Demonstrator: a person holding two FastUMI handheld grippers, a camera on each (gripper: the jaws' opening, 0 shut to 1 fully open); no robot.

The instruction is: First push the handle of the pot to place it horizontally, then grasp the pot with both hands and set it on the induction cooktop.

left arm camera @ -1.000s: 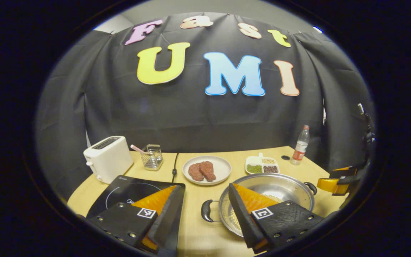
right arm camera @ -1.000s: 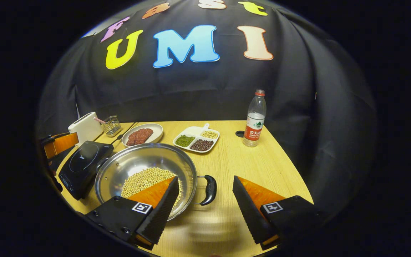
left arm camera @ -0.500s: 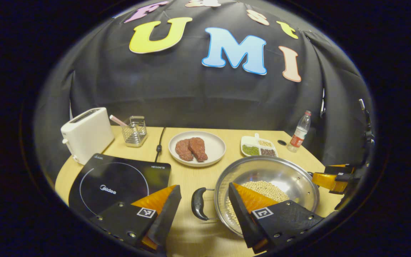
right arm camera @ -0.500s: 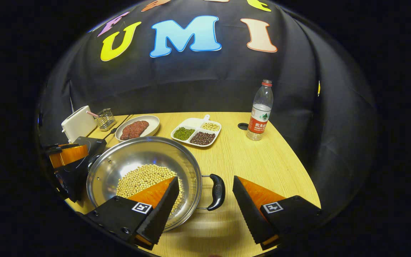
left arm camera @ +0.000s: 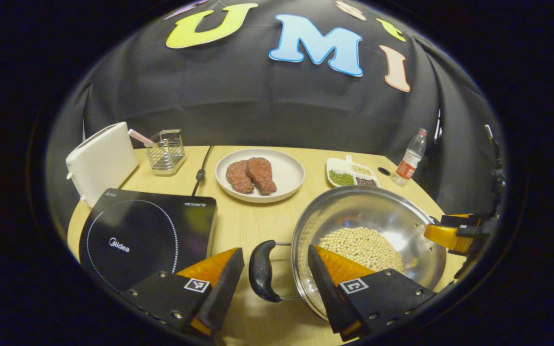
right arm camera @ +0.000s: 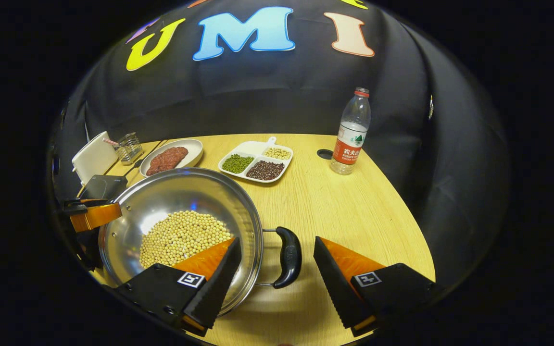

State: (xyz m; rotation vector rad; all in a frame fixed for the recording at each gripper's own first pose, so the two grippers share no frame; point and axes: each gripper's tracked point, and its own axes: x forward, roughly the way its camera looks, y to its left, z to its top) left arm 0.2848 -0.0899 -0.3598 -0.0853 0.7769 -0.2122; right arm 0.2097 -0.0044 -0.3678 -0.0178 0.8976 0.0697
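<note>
1 pot [left arm camera: 392, 216], 1 cooktop [left arm camera: 147, 235], 1 toaster [left arm camera: 99, 161], 1 rack [left arm camera: 165, 151], 1 plate [left arm camera: 289, 175] w/ 2 steaks [left arm camera: 250, 175], 1 tray [right arm camera: 253, 149], 1 bottle [right arm camera: 350, 132], 2 grippers [left arm camera: 274, 283] [right arm camera: 277, 283].

The counter [right arm camera: 334, 206] is pale yellow wood with a fine straight grain. The stainless steel pot [right arm camera: 161, 202] is shiny silver, with glossy black handles [right arm camera: 289, 256], and holds cream-yellow soybeans [right arm camera: 181, 237]. At ten o'clock of the pot in the left gripper view, the induction cooktop [left arm camera: 147, 230] is glossy black with a thin dotted white ring. The toaster [left arm camera: 100, 161] is plain white. The round plate [left arm camera: 284, 170] is off-white and carries two reddish-brown meat pieces [left arm camera: 250, 174]. The divided dish [right arm camera: 253, 149] is white, with green, dark maroon and pale beans. The water bottle [right arm camera: 351, 132] is clear with a red cap and a red-and-white label. The wire basket [left arm camera: 165, 150] is silver.
</note>
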